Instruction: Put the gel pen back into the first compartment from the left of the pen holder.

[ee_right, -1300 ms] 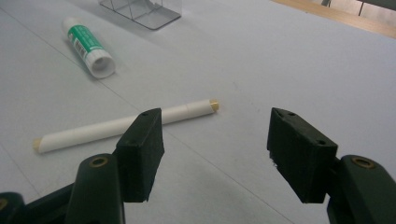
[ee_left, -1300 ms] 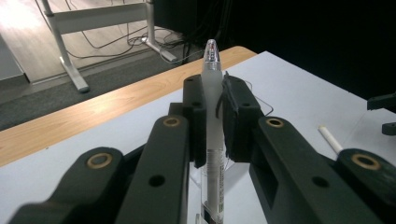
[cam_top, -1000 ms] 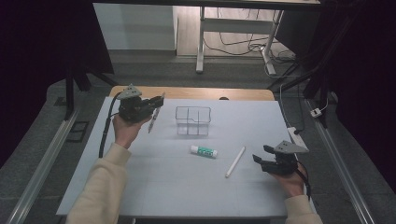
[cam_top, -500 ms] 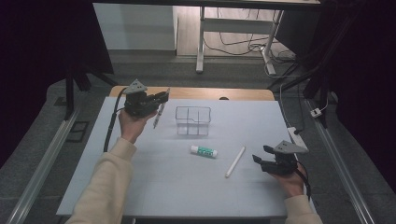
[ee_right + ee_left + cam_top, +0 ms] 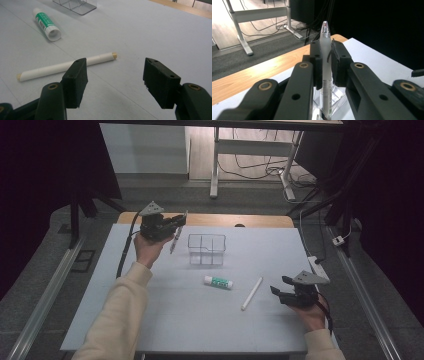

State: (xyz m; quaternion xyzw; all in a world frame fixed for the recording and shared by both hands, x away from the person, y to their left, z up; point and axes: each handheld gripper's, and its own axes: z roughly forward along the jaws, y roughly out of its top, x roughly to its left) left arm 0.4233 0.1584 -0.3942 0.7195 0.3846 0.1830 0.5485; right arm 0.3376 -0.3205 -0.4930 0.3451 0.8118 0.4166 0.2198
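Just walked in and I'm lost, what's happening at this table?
A person is working at a white table with a gripper in each hand. The left gripper is shut on a pen, held up beside a clear divided organizer. The right gripper rests low with its jaws open, near a white stick. A green-labelled glue stick lies on the table between them.

- The left hand-held gripper [image 5: 176,221], clamped on the pen [image 5: 176,234], has travelled from the near left of the clear organizer [image 5: 206,249] toward the far edge of the bench [image 5: 150,320].
- It has risen slightly.
- The pen now hangs closer to the organizer's left wall.
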